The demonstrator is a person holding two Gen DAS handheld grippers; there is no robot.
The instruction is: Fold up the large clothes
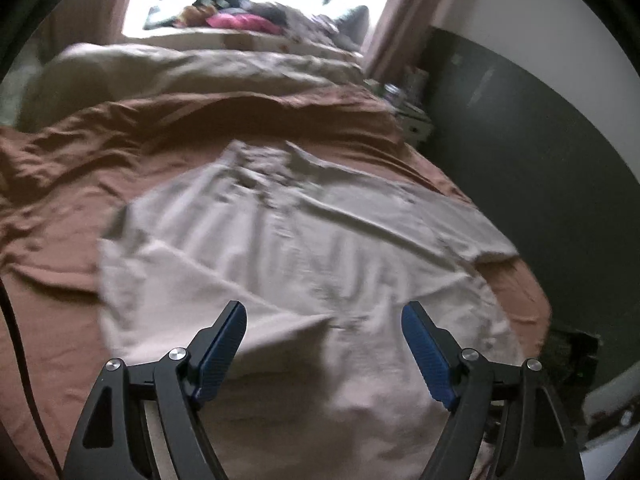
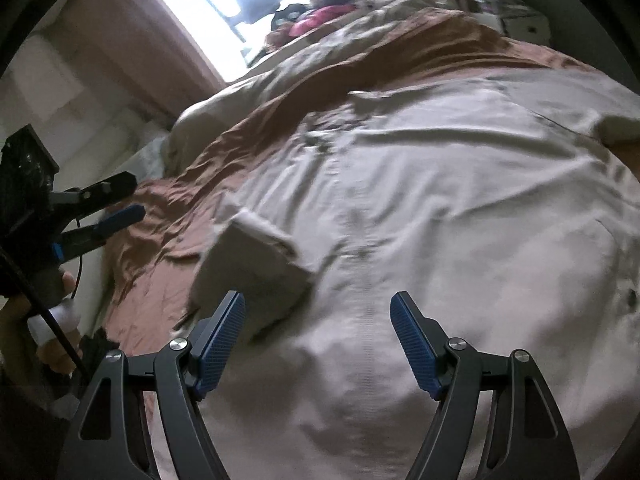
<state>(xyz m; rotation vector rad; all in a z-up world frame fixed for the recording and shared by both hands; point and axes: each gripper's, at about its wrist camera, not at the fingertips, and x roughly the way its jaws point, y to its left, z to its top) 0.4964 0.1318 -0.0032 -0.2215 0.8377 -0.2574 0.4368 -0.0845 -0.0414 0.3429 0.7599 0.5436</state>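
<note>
**A:** What did the left wrist view show?

**B:** The pale shirt [image 1: 304, 240] lay spread on the brown bedsheet [image 1: 80, 184], collar end towards the far window, one short sleeve reaching to the right edge of the bed. The left gripper [image 1: 324, 316] hung over the near hem with its blue pads spread wide and nothing caught between them. The picture was smeared, so I couldn't tell whether the tips touched the cloth.

**A:** Which step would you call that?

**B:** I judged it a pause between folds: shirt laid out, nothing in a grasp.

**A:** And the right wrist view?

**B:** The same shirt filled most of it, buttoned strip [image 2: 360, 216] running away from the camera. A sleeve [image 2: 256, 264] was already turned inward over the body, just ahead of the right gripper [image 2: 318, 306]. That one was released too, jaws apart above the lower part of the shirt, holding nothing. At the far left a hand [image 2: 48, 320] carried the left gripper [image 2: 120, 200], its jaws also apart, over the sheet beside the shirt.

**A:** What did the next move call for?

**B:** By my reading, each gripper needed to pinch an edge of the fabric, probably the hem or the unfolded sleeve, and carry it across without dragging the turned sleeve loose.
</note>
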